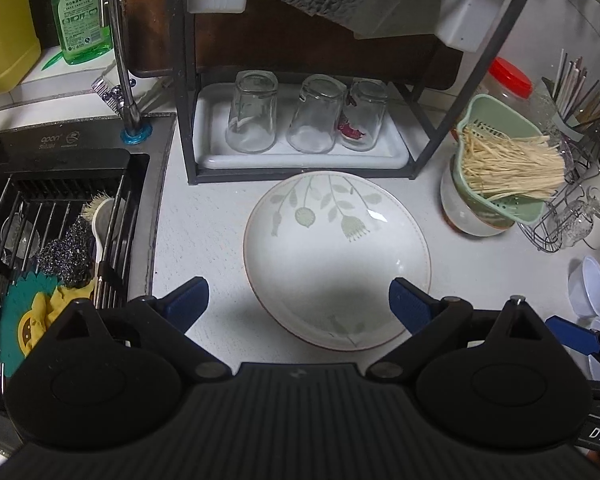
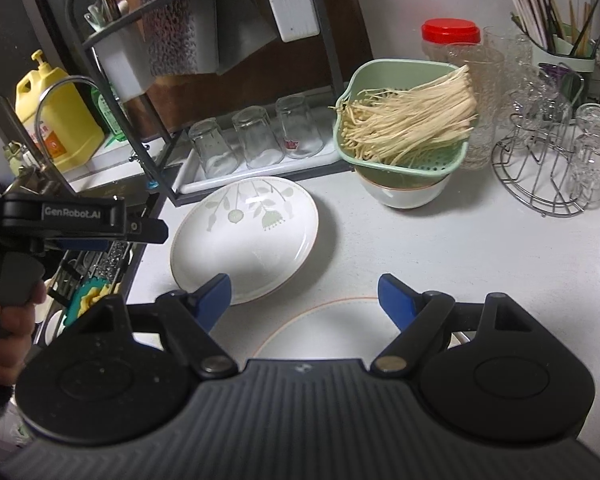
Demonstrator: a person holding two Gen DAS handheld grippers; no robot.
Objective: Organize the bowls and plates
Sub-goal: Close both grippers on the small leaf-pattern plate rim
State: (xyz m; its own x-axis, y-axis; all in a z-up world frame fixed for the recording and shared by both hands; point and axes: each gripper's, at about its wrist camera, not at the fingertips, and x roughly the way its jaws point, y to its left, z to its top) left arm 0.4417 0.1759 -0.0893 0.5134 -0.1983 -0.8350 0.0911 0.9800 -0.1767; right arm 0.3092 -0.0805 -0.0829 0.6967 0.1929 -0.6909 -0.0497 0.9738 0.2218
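Observation:
A white plate with a green leaf pattern lies flat on the white counter. My left gripper hangs open over its near half, the blue pads wide apart and the right pad above the plate's rim. In the right wrist view the same plate lies left of centre. A plain white plate with an orange rim lies nearer, partly hidden under my right gripper, which is open with nothing between its pads. A person's hand holds the left gripper. A white bowl sits under a green colander.
The sink with a black rack and tap lies left. A black shelf frame holds a white tray with three upturned glasses. The green colander holds pale mushrooms. A wire glass stand, a red-lidded jar and small clear bowls stand right.

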